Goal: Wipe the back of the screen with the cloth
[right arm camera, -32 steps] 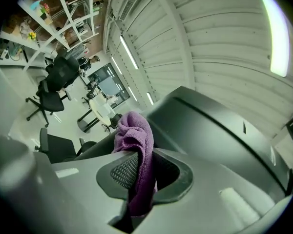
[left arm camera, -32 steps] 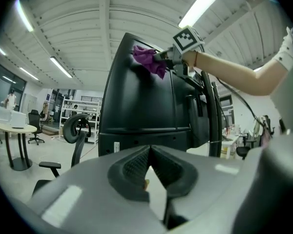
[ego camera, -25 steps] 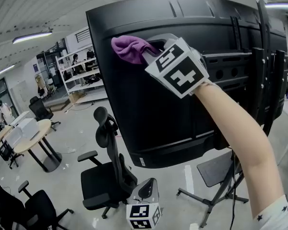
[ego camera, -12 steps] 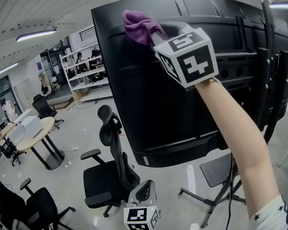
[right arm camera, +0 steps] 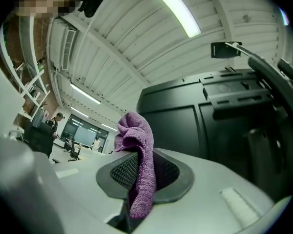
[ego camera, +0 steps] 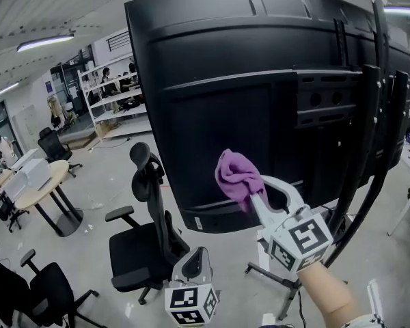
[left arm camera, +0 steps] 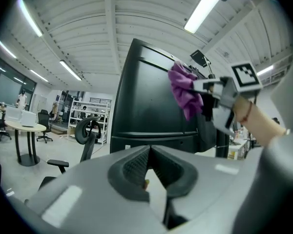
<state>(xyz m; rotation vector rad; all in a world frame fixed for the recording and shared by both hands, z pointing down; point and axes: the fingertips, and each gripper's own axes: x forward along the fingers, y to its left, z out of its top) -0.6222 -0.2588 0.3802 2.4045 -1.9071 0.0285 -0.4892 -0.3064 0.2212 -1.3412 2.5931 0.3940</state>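
Observation:
The screen's black back panel (ego camera: 260, 101) fills the upper middle of the head view. A purple cloth (ego camera: 235, 177) is bunched in front of the panel's lower edge, and my right gripper (ego camera: 250, 197) is shut on it; whether it touches the panel I cannot tell. In the right gripper view the cloth (right arm camera: 136, 145) hangs between the jaws of the right gripper (right arm camera: 139, 165), with the screen (right arm camera: 185, 123) beyond. My left gripper (ego camera: 197, 262) hangs low, below the screen, shut and holding nothing. The left gripper view looks past the left gripper (left arm camera: 149, 155) at the cloth (left arm camera: 184, 89) beside the screen (left arm camera: 146, 101).
A black office chair (ego camera: 147, 238) stands below the screen's left corner. The screen's stand has upright bars (ego camera: 379, 121) at the right and legs (ego camera: 287, 285) on the floor. A round table (ego camera: 37, 190) and shelves (ego camera: 116, 94) lie further left.
My right gripper has dropped with the cloth from the top of the back panel to its lower edge. The left gripper has stayed low.

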